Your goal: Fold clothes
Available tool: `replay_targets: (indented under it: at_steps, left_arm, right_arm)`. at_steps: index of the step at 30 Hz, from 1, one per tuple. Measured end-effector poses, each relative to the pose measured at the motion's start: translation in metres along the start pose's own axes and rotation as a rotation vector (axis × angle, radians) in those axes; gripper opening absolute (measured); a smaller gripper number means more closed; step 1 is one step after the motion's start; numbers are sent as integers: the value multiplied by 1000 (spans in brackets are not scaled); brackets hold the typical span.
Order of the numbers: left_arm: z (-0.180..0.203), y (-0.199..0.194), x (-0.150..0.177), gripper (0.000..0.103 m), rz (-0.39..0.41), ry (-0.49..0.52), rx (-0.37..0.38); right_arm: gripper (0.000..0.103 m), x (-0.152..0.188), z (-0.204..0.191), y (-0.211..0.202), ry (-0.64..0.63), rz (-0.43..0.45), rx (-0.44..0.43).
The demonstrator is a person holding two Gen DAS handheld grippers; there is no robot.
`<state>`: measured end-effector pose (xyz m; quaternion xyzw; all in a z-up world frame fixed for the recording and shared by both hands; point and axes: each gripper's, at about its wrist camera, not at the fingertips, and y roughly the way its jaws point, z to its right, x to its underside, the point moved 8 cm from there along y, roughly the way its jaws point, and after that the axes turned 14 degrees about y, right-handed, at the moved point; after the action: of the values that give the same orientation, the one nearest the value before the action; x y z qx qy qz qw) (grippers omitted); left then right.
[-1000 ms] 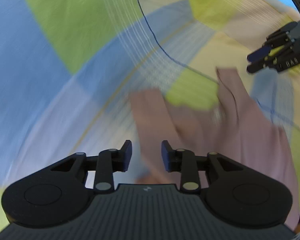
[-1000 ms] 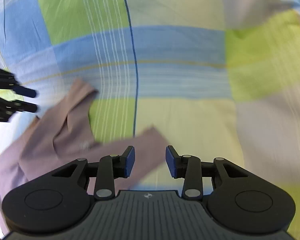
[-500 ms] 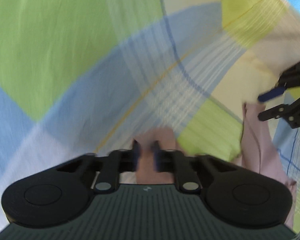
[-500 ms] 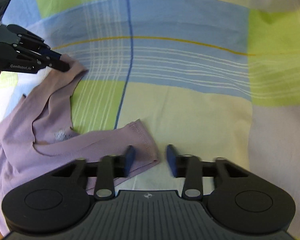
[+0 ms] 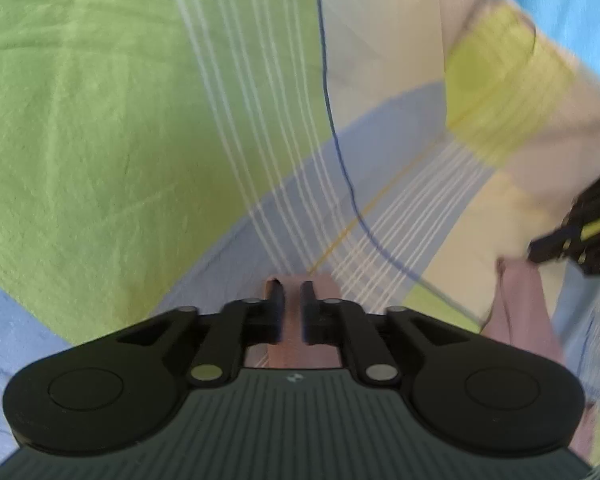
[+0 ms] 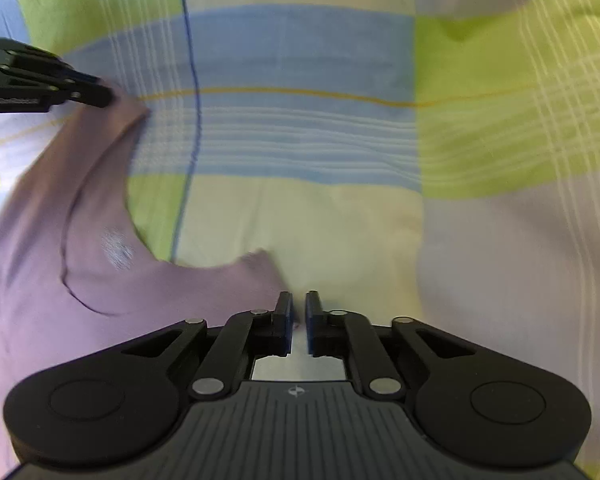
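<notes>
A mauve garment (image 6: 40, 280) lies on the checked sheet, with a pale mark (image 6: 118, 246) near its curved neckline. In the left wrist view my left gripper (image 5: 291, 300) is shut on one strap end of the garment (image 5: 292, 332), which shows as pink cloth between the fingers. My right gripper (image 6: 297, 308) is nearly closed on the other strap end, with a sliver of cloth in the gap. Each gripper appears in the other's view: the left gripper (image 6: 104, 98) at the far strap end, the right gripper (image 5: 536, 252) touching the garment's corner (image 5: 516, 280).
A bed sheet (image 6: 308, 52) in green, blue and cream checks with white and orange lines fills both views. A light blue surface (image 5: 560, 0) shows beyond the sheet's edge at the top right of the left wrist view.
Both grippers were open a second ago and have closed, each on a strap end of the garment. The garment now stretches between them.
</notes>
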<state>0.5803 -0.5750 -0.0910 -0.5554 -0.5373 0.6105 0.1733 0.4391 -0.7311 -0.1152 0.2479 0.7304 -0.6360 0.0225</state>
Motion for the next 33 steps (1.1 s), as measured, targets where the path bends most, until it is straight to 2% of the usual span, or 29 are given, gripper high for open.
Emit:
replay_targets:
  at_steps: [2, 6, 8, 10, 15, 19, 23, 26, 27, 30, 33]
  left_arm:
    - [1, -9, 5, 24, 0, 18, -15]
    - [0, -46, 38, 31, -7, -28, -60]
    - [0, -68, 69, 33, -36, -75, -89]
    - [3, -90, 110, 33, -100, -105, -128]
    - [13, -136, 215, 33, -260, -176, -166]
    - [30, -163, 280, 34, -308, -195, -102]
    - [48, -177, 330, 36, -283, -158, 3]
    - [56, -189, 355, 36, -232, -186, 68]
    - [59, -192, 362, 36, -219, -167, 79]
    - [63, -201, 381, 37, -205, -107, 73]
    - [63, -201, 397, 38, -209, -113, 119]
  right_arm:
    - [18, -2, 5, -7, 6, 29, 28]
    - [27, -1, 0, -26, 41, 60, -16]
    - [30, 6, -9, -36, 57, 59, -45]
    - [30, 18, -20, -44, 71, 49, -81]
    - [31, 75, -70, -63, 46, -10, -118]
    - [34, 124, -110, -78, 49, -46, -117]
    - [39, 172, -149, -99, 79, -32, -62]
    - [42, 208, -179, -112, 125, -22, -9]
    - [42, 221, -189, -116, 142, -24, 5]
    - [42, 253, -225, -124, 168, -31, 30]
    - [45, 283, -256, -127, 149, -59, 24]
